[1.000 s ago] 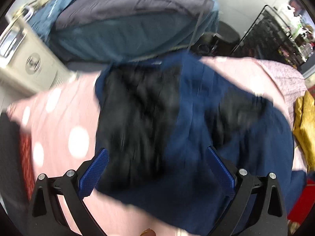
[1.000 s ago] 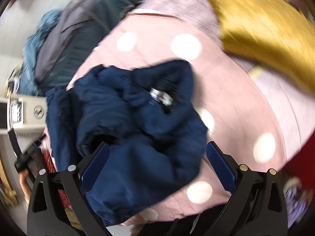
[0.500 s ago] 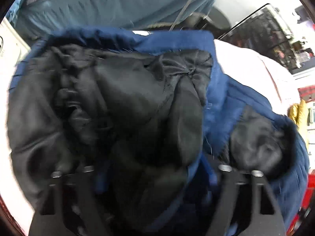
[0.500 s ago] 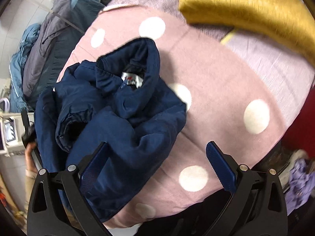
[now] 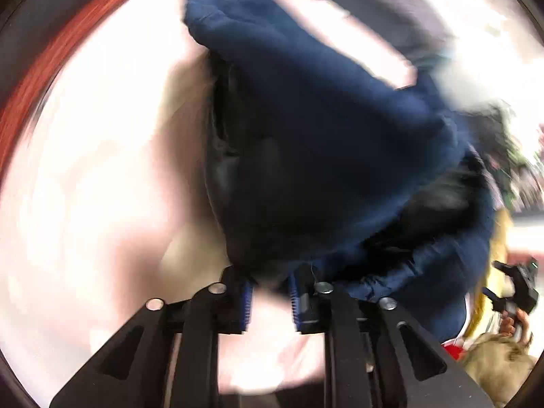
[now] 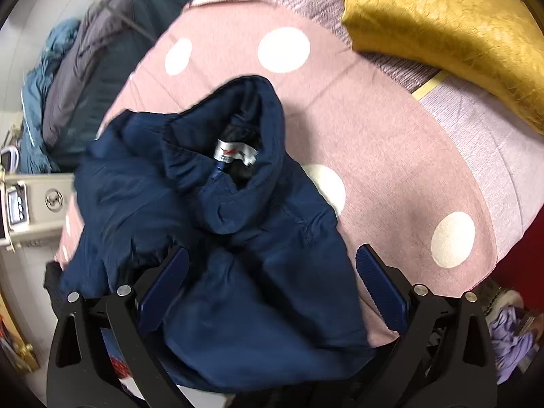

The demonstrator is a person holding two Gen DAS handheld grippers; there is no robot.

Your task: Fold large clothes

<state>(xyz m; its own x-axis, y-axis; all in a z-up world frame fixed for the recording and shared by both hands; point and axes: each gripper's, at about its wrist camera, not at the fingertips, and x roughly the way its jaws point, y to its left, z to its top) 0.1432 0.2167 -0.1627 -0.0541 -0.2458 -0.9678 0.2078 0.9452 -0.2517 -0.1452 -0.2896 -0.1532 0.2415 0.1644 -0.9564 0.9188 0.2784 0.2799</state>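
Observation:
A navy padded jacket [image 6: 238,238] with black lining lies crumpled on a pink bedspread with white dots [image 6: 391,142]. Its collar and white label [image 6: 234,153] face up. My right gripper [image 6: 272,278] is open just above the jacket's lower part, one finger on each side, holding nothing. In the blurred left wrist view my left gripper [image 5: 270,297] has its jaws close together on the jacket's [image 5: 323,136] edge, and the fabric hangs lifted in front of the camera above the bedspread [image 5: 85,187]. The right gripper shows in that view at the far right [image 5: 516,292].
A gold cushion [image 6: 442,27] lies at the bed's far right. Grey and teal bedding [image 6: 95,61] is piled beyond the bed. A beige appliance [image 6: 30,204] stands at the left. Lilac clothes [image 6: 510,336] lie on the floor at the lower right.
My left gripper went from open to closed on the jacket's edge and swung it up and across, blurring the view. My right gripper moved closer over the jacket and stayed open.

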